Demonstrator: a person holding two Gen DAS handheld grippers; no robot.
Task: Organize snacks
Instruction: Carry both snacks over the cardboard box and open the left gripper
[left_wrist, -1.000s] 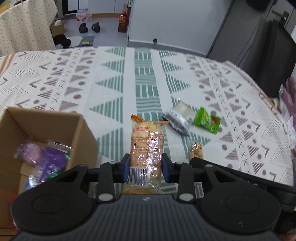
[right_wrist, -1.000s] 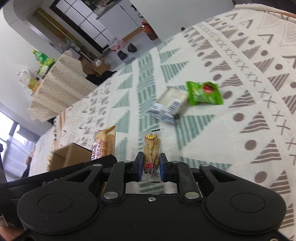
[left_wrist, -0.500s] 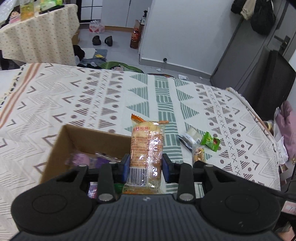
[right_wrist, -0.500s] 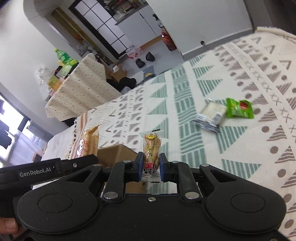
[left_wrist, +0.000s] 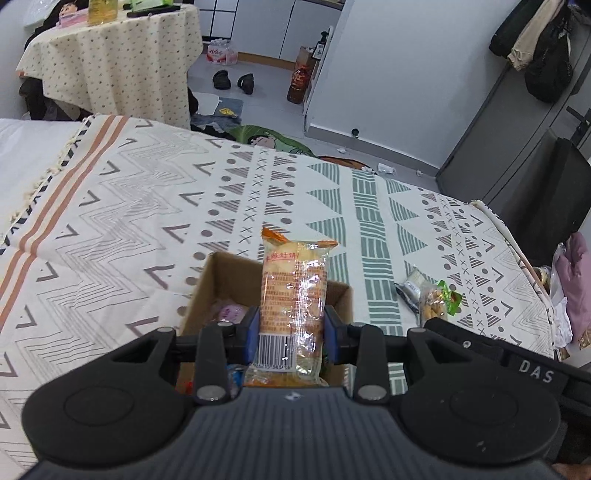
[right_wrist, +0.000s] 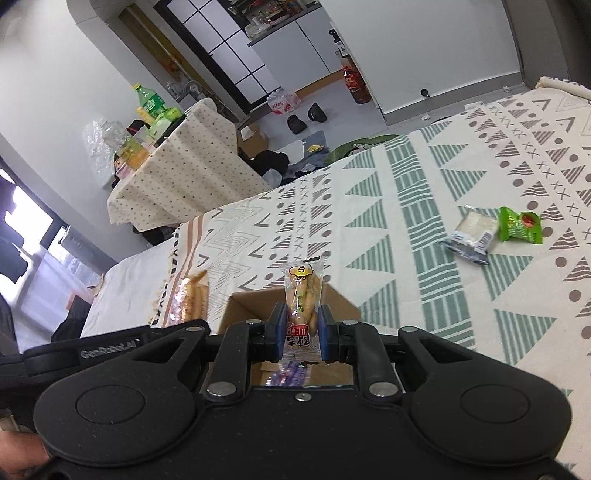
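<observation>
both loads moved from cloth to over cardboard box (left_wrist: 207, 291) | left gripper (left_wrist: 291, 334) clamps biscuit pack (left_wrist: 293, 295) | right gripper (right_wrist: 301, 330) clamps peanut packet (right_wrist: 303, 295) | release next, I judge

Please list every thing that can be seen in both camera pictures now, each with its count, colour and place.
rice cracker pack: one, orange and clear, held over the box
peanut snack pack: one, clear with yellow and red print, held over the box
cardboard box: one, brown, on the patterned cloth, some purple packs inside
green packet: one, on the cloth, to the right
white packet: one, white and dark, beside the green one
patterned cloth: one, cream, green, grey
left gripper: black, jaws shut on the cracker pack
right gripper: black, jaws shut on the peanut pack
</observation>
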